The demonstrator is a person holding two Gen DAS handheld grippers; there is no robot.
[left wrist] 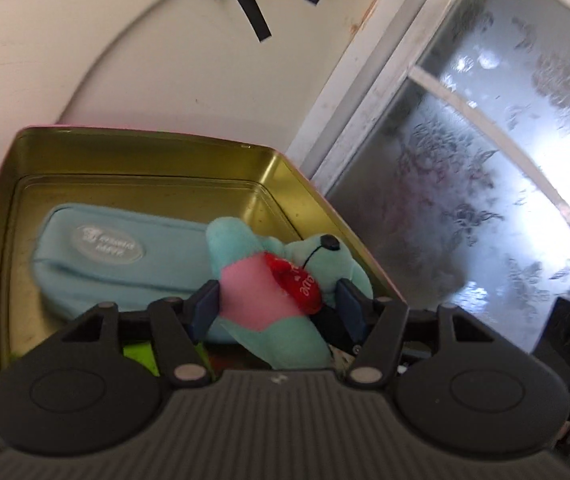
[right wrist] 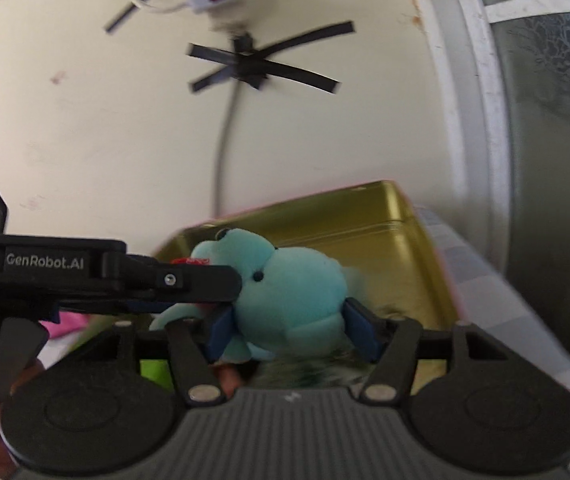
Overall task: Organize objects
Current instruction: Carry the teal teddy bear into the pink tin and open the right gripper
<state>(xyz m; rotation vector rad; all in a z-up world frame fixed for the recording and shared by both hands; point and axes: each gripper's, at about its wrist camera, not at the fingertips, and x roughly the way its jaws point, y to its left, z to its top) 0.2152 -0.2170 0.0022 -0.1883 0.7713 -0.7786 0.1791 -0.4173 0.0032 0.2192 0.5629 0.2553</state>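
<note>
A soft teal plush toy (left wrist: 273, 280), fuzzy-napped with a pink belly patch, a small black nose and a shiny red fabric heart (left wrist: 297, 282) on its chest, sits between both tools above an open metal tin (left wrist: 145, 160). The left gripper (left wrist: 279, 306) has its blue-padded fingers (left wrist: 207, 304) pressed against the toy's pink midsection on one side and near its head on the other, so it appears clamped on the body. In the right wrist view, the right gripper (right wrist: 291, 326) closes its blue pads on the toy's rounded head (right wrist: 289, 292), the plush bulging between them. The tin is rectangular with rounded corners, a pinkish outer rim and a glossy gold interior; a pale blue fabric pouch (left wrist: 125, 260) with a silvery oval label lies flat inside it. Black tape strips (right wrist: 261, 66) cross on the cream wall behind, beside a frosted, floral-patterned glass pane (left wrist: 485, 140) in a white frame.
</note>
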